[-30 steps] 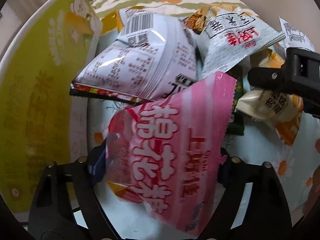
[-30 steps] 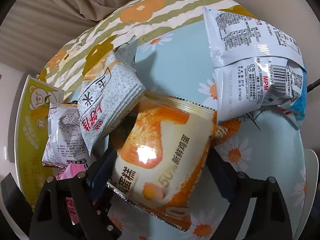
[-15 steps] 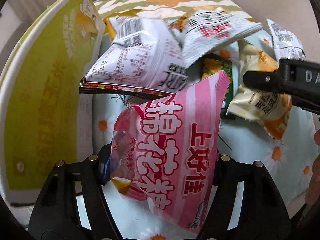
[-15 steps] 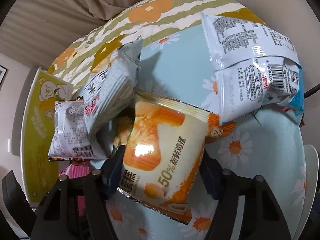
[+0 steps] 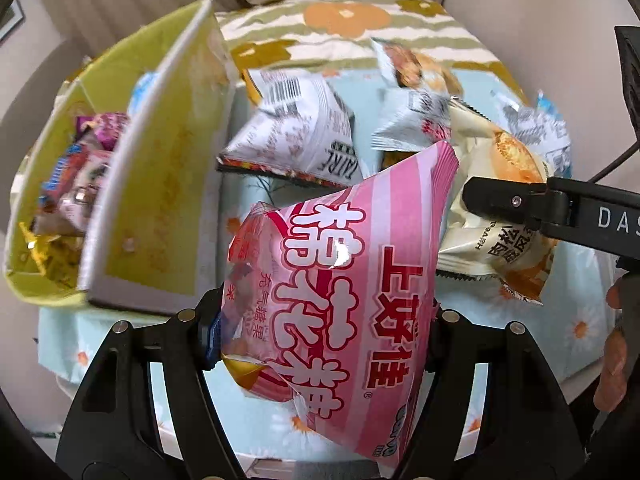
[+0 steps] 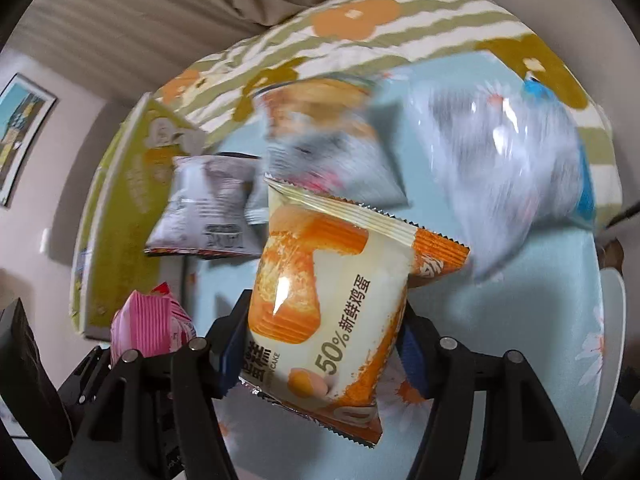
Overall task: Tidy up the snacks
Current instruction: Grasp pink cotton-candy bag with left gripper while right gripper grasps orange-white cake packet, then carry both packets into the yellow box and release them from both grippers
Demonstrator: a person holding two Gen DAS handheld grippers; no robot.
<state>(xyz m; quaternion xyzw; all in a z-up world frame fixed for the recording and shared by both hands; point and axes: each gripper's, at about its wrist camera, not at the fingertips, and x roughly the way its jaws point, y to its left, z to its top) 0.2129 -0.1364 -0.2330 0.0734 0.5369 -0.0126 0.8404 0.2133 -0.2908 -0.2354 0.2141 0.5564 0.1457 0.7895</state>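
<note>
My left gripper (image 5: 320, 336) is shut on a pink striped marshmallow bag (image 5: 340, 280), held above the table. My right gripper (image 6: 320, 356) is shut on a cream and orange egg cake packet (image 6: 328, 300), also lifted. In the left wrist view that cake packet (image 5: 500, 184) hangs at the right under one black finger of the right gripper. In the right wrist view the pink bag (image 6: 148, 320) shows at lower left. A yellow-green cardboard box (image 5: 160, 184) stands at the left, with several snacks (image 5: 76, 184) inside.
On the blue daisy tablecloth (image 5: 540, 340) lie a white barcode packet (image 5: 296, 136), a grey-white packet (image 5: 412, 120) and a large white and blue bag (image 6: 508, 168). A striped flowered cushion (image 6: 360, 28) lies behind. A hand (image 5: 616, 340) shows at the right edge.
Both grippers closed on their packets and lifted them off the table. The views pulled back, and the inside of the yellow-green box came into sight.
</note>
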